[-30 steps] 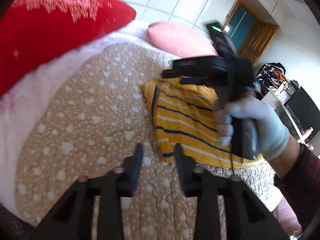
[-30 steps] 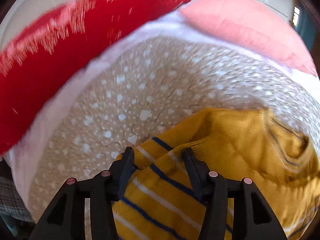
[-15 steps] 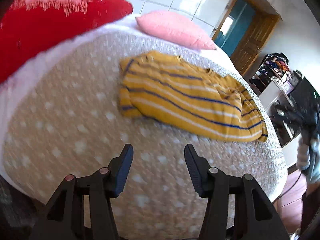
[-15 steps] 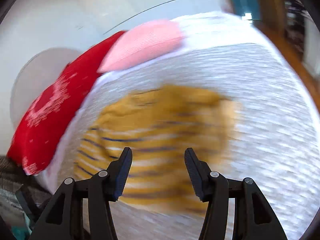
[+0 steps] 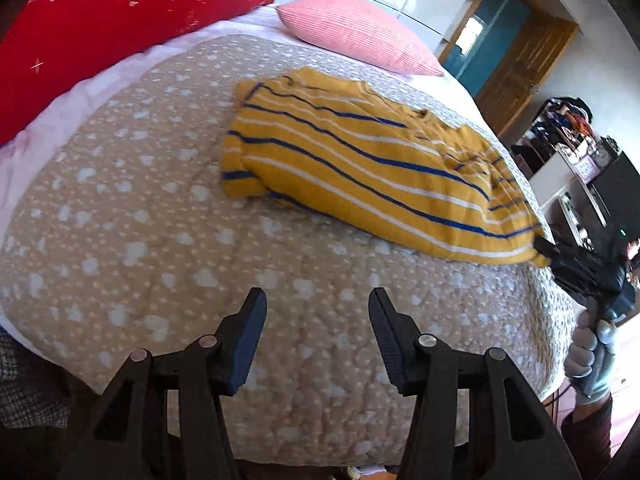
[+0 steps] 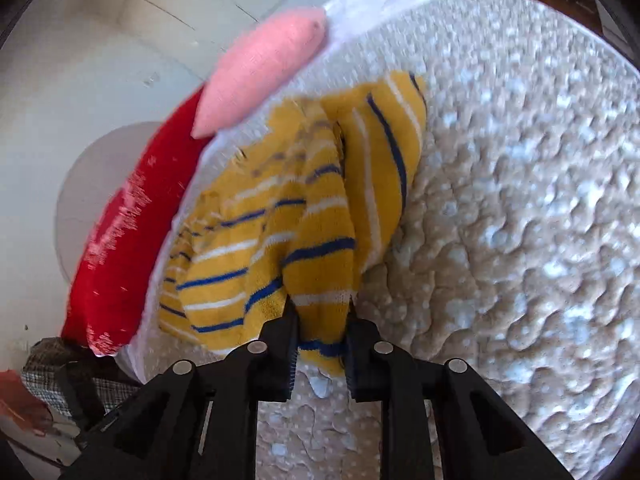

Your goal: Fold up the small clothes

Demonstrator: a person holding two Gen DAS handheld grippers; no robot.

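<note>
Right claw (image 6: 320,344) closing on a corner of the soft, limp striped sweater (image 5: 360,160); left claw (image 5: 316,340) hangs spread, empty, above the bed (image 5: 160,220).

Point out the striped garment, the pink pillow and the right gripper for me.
striped garment (image 5: 360,160), left wrist view, middle of its body.
pink pillow (image 5: 356,36), left wrist view, its top face.
right gripper (image 6: 320,332), right wrist view, closing on the garment's edge.

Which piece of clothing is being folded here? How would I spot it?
Look at the bed with its beige spotted quilt. Below the pink pillow lies a yellow top, one corner between the closing jaws of the right gripper. It is the only thing with blue and white stripes.
</note>
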